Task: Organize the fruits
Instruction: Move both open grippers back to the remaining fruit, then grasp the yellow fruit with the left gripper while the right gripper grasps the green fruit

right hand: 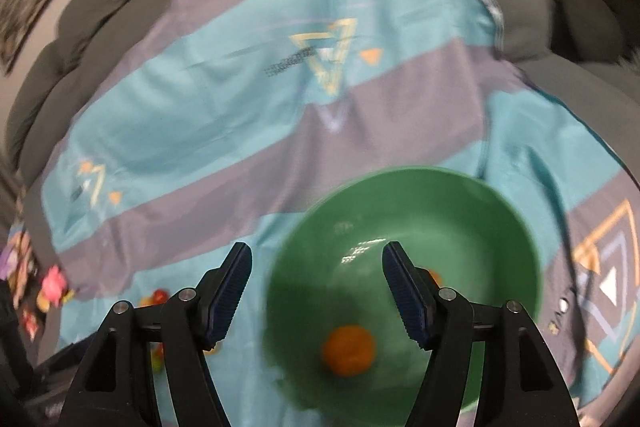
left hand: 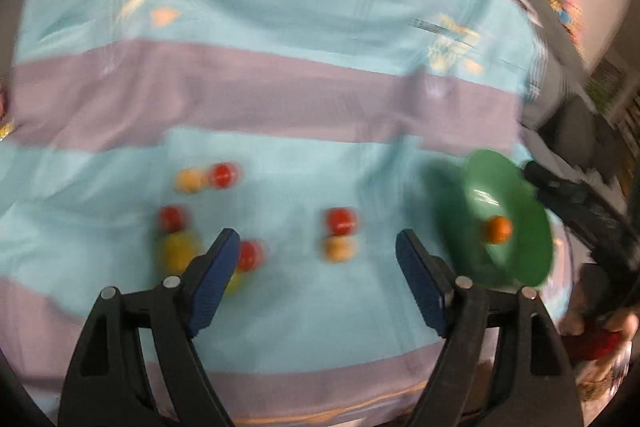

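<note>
In the left wrist view, the left hand-held gripper (left hand: pixel 316 247) stands spread wide with nothing between its blue pads, low in the frame over a striped teal and mauve cloth (left hand: pixel 280 7). The loose fruits lie scattered across the middle of the frame: a red and pale-orange pair (left hand: pixel 340 235) sits between the jaws' line of sight, a red one (left hand: pixel 250 255) lies just beside the left pad, a yellow one (left hand: pixel 176 247) and another red one (left hand: pixel 173 218) sit left of that, and a further pair (left hand: pixel 208 178) lies higher up. The green bowl (left hand: pixel 520 195) sits at the right edge with one orange fruit (left hand: pixel 497 229) inside. The picture is smeared, so the gripper should settle before it closes; the central pair looks the easiest target, though the two touch and a careless pinch may nudge the neighbour away. In the right wrist view, the right hand-held gripper (right hand: pixel 316 267) is likewise spread and empty, hovering over the near rim of the green bowl (right hand: pixel 520 227), with the orange fruit (right hand: pixel 349 349) resting low in the basin and a second orange shape partly hidden behind the right pad. A few loose fruits (right hand: pixel 158 297) show at the lower left. This gripper should probably clear the bowl's mouth so the other can drop its load in unhindered.
</note>
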Tool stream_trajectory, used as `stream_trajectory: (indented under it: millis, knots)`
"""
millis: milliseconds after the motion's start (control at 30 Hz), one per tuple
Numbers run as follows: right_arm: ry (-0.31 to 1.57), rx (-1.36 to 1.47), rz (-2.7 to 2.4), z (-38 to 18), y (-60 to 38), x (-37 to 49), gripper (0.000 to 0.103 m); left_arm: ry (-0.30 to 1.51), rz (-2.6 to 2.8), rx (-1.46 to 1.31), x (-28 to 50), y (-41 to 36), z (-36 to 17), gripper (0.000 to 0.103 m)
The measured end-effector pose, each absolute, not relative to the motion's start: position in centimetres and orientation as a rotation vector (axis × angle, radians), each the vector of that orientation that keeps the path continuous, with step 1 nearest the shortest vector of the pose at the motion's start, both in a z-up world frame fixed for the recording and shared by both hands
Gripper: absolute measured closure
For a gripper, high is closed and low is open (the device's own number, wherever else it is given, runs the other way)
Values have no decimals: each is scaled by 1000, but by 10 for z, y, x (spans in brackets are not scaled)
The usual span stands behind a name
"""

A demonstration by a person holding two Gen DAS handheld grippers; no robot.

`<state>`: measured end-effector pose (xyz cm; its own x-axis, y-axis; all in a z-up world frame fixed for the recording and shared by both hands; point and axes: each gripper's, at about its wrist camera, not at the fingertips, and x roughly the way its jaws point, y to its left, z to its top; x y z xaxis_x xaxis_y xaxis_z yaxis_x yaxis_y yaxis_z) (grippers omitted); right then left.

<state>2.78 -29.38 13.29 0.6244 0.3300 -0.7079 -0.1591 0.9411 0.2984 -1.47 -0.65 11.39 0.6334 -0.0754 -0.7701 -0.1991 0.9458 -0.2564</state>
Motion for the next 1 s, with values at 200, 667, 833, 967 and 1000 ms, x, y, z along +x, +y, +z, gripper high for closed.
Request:
stream_trajectory:
  millis: [200, 667, 833, 967, 1000]
  knots:
    - [866, 99, 433, 142, -221, 5, 34, 887, 237, -429, -59, 69, 99, 29]
    - [1189, 40, 665, 55, -87, -35, 51, 930, 281, -554, -72, 109, 68, 55]
    - [1213, 44, 643, 38, -76, -33, 56, 927, 270, -591, -73, 114, 69, 55]
    - [1212, 51, 646, 34, -73, -30, 57, 919, 259, -589, -69, 112, 71, 55]
    - [1215, 51, 645, 32, -72, -30, 58, 923, 257, -591, -67, 111, 71, 55]
